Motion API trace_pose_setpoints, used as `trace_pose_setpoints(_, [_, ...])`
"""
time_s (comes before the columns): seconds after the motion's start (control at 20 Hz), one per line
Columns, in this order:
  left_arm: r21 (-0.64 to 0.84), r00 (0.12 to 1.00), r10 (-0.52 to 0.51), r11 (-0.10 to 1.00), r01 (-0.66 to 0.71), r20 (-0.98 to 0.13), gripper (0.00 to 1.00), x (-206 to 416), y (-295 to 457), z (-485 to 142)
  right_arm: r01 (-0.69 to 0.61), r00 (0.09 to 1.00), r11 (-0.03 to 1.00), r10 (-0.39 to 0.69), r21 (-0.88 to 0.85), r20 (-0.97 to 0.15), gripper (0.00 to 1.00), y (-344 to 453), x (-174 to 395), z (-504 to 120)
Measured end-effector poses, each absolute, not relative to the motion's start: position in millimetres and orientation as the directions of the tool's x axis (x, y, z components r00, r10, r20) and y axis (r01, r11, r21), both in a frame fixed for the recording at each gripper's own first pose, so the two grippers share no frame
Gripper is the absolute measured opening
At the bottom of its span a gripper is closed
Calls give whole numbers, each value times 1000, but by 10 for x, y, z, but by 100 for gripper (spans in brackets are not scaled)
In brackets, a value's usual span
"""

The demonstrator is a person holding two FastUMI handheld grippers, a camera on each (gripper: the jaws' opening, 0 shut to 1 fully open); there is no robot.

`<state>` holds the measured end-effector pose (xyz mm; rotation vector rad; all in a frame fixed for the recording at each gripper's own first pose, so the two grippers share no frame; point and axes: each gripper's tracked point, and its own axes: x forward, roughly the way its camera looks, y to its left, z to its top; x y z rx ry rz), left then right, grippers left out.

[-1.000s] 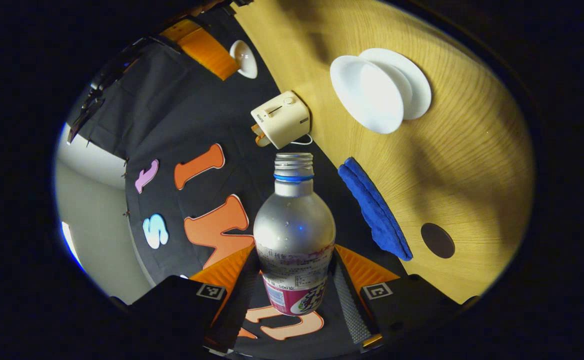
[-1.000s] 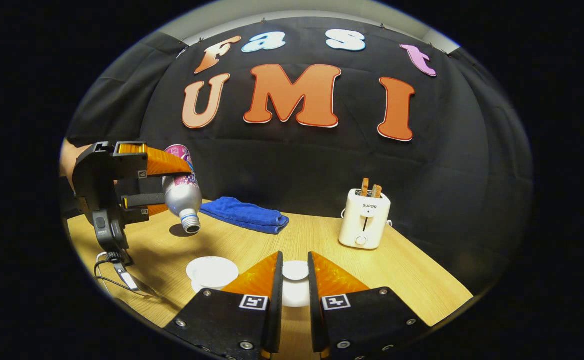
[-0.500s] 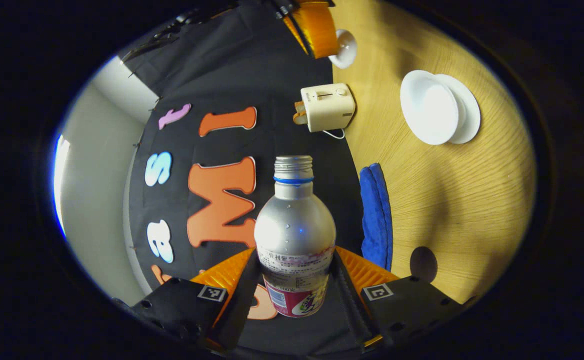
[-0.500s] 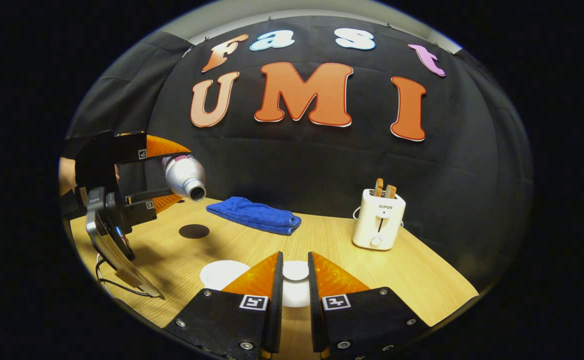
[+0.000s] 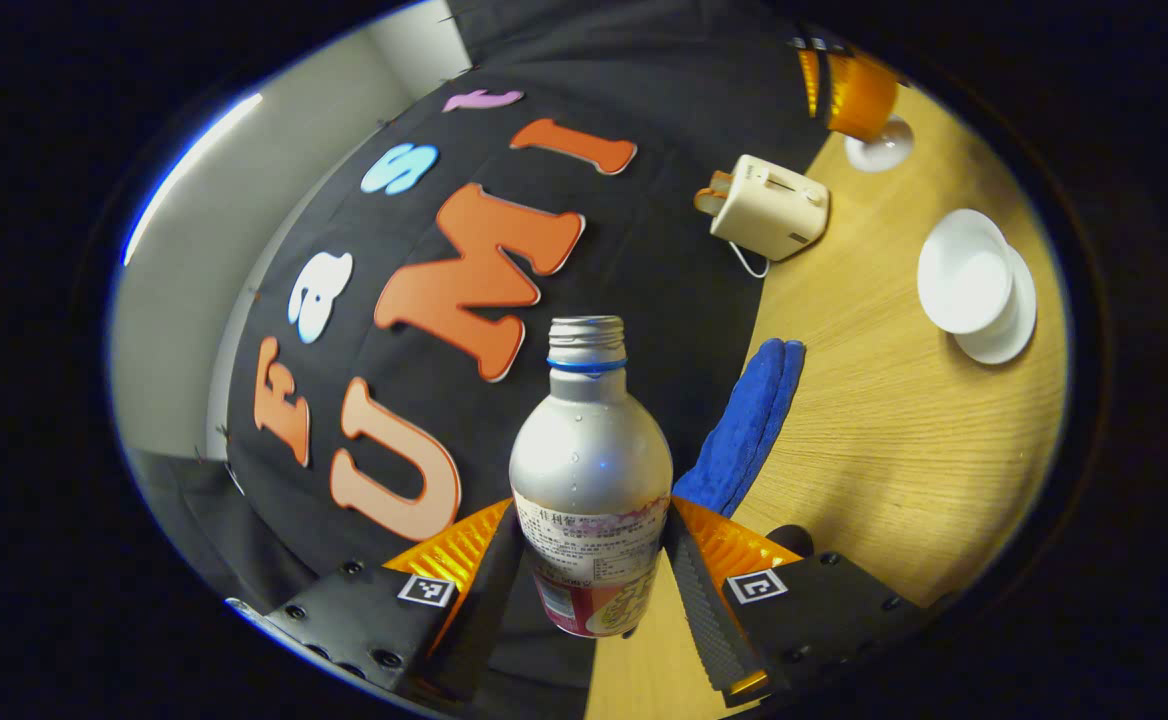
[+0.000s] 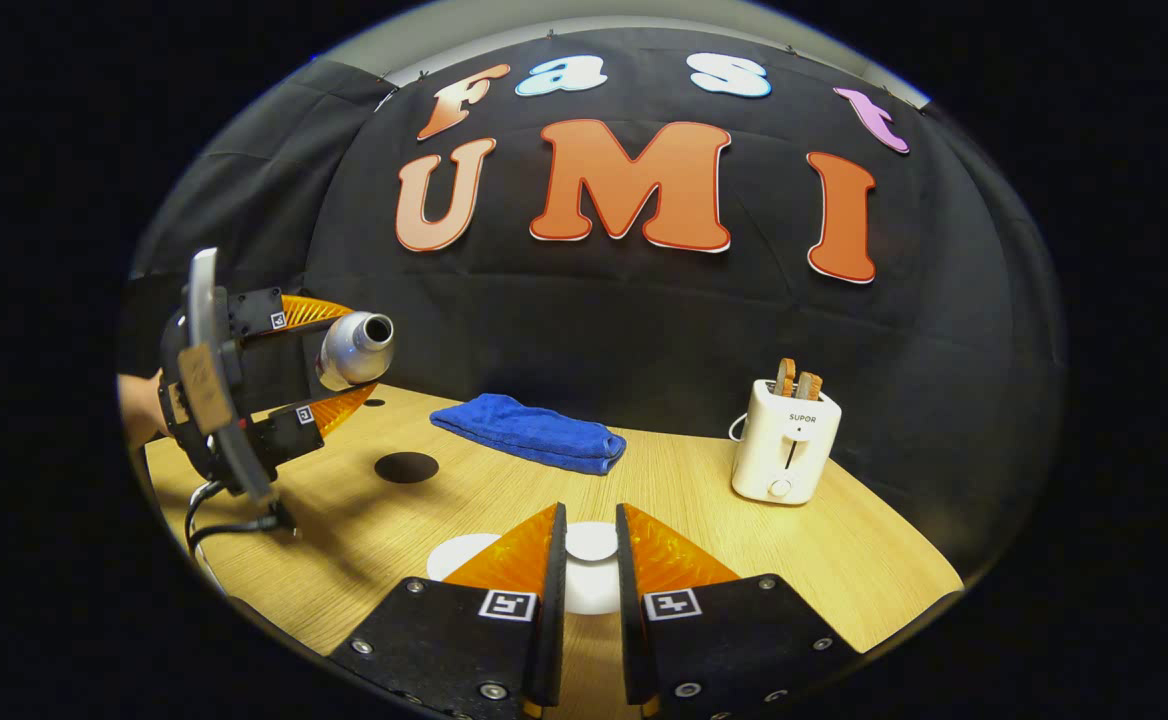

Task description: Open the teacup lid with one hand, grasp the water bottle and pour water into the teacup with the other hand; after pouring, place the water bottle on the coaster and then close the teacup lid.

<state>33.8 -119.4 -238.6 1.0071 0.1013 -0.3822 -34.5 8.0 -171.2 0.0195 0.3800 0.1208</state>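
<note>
The uncapped water bottle (image 5: 590, 470) is pinched by the left gripper (image 5: 592, 585) above the table's left side, near the coaster (image 6: 406, 467) (its apparent destination), while the teacup lid (image 6: 592, 541) is clamped by the right gripper (image 6: 590, 580), keeping the teacup (image 5: 964, 285) open.

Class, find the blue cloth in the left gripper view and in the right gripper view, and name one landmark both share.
Left gripper view: the blue cloth lies right of centre, beside the held water bottle.
Right gripper view: the blue cloth lies left of centre, at the table's far edge.
Shared landmark: the toaster.
</note>
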Motion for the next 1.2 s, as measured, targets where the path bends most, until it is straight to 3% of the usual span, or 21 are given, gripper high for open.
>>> trace_pose_setpoints(0.2, [634,954,-145,719,285,-264,83,456,-1128,-2417,-120,920,992,123,30,-371,25,113,-304,-1683])
trace_pose_setpoints(0.25, [583,954,-128,767,268,-271,88,439,-1162,-2384,-122,921,992,123,27,-369,25,114,-296,-1656])
trace_pose_setpoints(0.3, [522,952,-119,814,256,-283,83,424,-1219,-2343,-121,924,992,121,25,-364,25,113,-284,-1636])
trace_pose_setpoints(0.55, [233,928,-102,953,195,-358,83,416,-1267,-2348,-118,928,993,120,25,-354,25,95,-250,-1563])
trace_pose_setpoints(0.65, [130,915,-111,976,173,-388,80,414,-1292,-2390,-121,925,992,123,29,-358,25,115,-242,-1589])
trace_pose_setpoints(0.8, [43,897,-121,987,153,-426,87,406,-1325,-2550,-122,923,992,115,4,-367,25,107,-243,-1651])
trace_pose_setpoints(0.85, [30,893,-124,988,151,-433,83,399,-1337,-2598,-126,920,992,119,4,-373,25,111,-254,-1681])
trace_pose_setpoints(1.2, [-41,840,-179,982,184,-512,80,333,-1512,-3018,-131,911,991,130,24,-392,25,114,-223,-1783])
